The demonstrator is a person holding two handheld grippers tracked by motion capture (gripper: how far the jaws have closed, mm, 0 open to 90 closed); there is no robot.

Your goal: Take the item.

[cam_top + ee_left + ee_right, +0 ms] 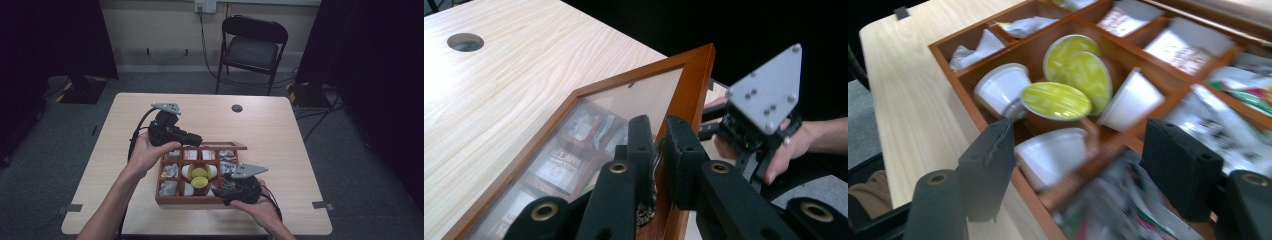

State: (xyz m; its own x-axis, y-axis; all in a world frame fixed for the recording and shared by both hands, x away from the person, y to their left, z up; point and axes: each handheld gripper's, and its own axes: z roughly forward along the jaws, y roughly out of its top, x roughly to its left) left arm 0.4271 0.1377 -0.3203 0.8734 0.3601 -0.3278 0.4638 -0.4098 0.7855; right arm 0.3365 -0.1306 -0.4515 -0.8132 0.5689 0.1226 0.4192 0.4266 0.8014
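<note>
Here, a reddish-brown wooden compartment box (pixel 200 199) sits on the pale wooden table (pixel 280 140), its glass-paned lid (pixel 589 120) raised at the far side. The left gripper (pixel 656 150) pinches that lid's frame edge between nearly closed jaws. At the box's near right corner, the right gripper (pixel 1083 170) gapes wide — holding nothing — over yellow-lidded white capsules (pixel 1055 100).

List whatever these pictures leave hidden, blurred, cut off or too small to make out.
- What the left gripper pinches at the glass lid frame: its fingers cover it, left gripper view.
- Print on sachets: dimmed behind the glass, same view.
- Near packets: motion blur, right gripper view.
- Text on yellow capsule lids: too small.
- Wooden box contents: too small in the high view, right gripper overlaps a corner.
</note>
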